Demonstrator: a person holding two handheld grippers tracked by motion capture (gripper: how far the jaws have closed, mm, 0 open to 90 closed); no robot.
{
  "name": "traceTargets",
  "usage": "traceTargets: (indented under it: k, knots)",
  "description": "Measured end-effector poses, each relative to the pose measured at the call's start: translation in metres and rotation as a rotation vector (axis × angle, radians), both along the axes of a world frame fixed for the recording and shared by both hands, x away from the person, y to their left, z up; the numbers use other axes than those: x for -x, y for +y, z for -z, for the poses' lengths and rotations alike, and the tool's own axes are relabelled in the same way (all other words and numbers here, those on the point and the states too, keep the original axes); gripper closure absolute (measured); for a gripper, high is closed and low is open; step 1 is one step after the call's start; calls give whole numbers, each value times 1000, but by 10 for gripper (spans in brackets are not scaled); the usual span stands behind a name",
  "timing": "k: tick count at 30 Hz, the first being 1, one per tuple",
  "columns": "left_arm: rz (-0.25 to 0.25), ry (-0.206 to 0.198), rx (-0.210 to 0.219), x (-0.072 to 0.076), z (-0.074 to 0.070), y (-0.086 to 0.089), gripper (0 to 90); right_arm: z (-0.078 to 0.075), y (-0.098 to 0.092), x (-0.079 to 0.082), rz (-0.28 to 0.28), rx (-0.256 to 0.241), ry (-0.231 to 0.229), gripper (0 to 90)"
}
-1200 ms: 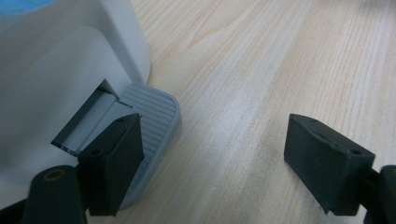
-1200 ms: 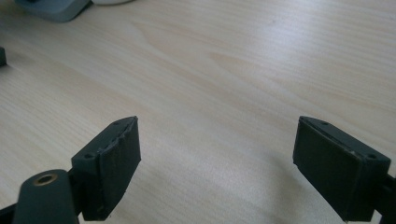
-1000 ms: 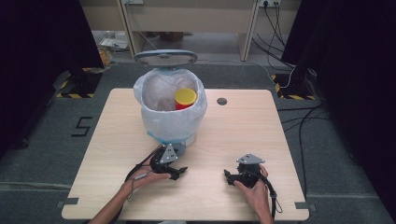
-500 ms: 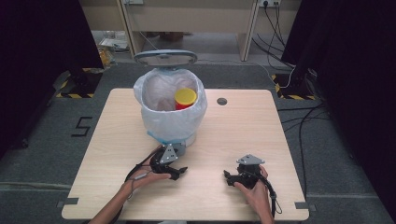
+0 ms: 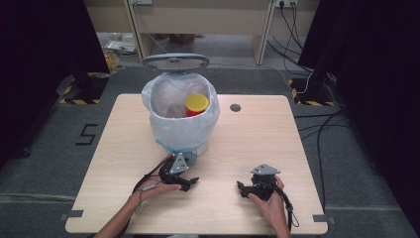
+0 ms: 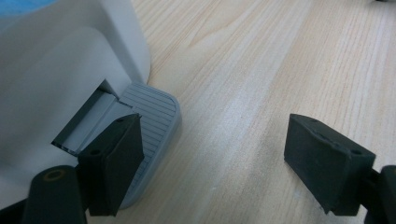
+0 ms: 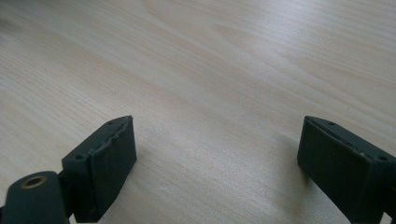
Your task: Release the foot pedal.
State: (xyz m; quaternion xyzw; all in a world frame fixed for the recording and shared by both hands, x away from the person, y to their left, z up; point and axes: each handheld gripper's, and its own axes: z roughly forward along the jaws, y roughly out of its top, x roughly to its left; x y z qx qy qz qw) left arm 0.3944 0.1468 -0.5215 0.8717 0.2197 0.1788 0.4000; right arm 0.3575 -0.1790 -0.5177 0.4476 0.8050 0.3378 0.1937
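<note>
Bin (image 5: pixel 181 119) lid is held up, left gripper (image 6: pixel 210 172) jaw pressed on pedal (image 6: pixel 152 121), jaws spread. Yellow-lidded jar (image 5: pixel 196 104) already dropped inside. Right gripper (image 7: pixel 217 163) rested open, empty. Pedal release left.

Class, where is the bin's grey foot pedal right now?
In the left gripper view, the grey foot pedal juts from the white bin's base onto the table, directly beside the left tongs' nearer jaw.
</note>
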Motion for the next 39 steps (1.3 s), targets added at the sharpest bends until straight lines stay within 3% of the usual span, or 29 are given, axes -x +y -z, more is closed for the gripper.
traceTargets:
  k: [16,24,31,39]
  knots:
    - [-3,-24,-16,3,0,-1,182,0,0,0,-4,1,3,111]
    - [-24,-54,-26,7,0,-2,180,0,0,0,-4,1,4,110]
    - [-37,-37,8,9,-1,-1,176,0,0,0,-3,0,4,110]
    - [-52,-57,47,12,-8,1,173,0,0,0,-4,1,4,107]
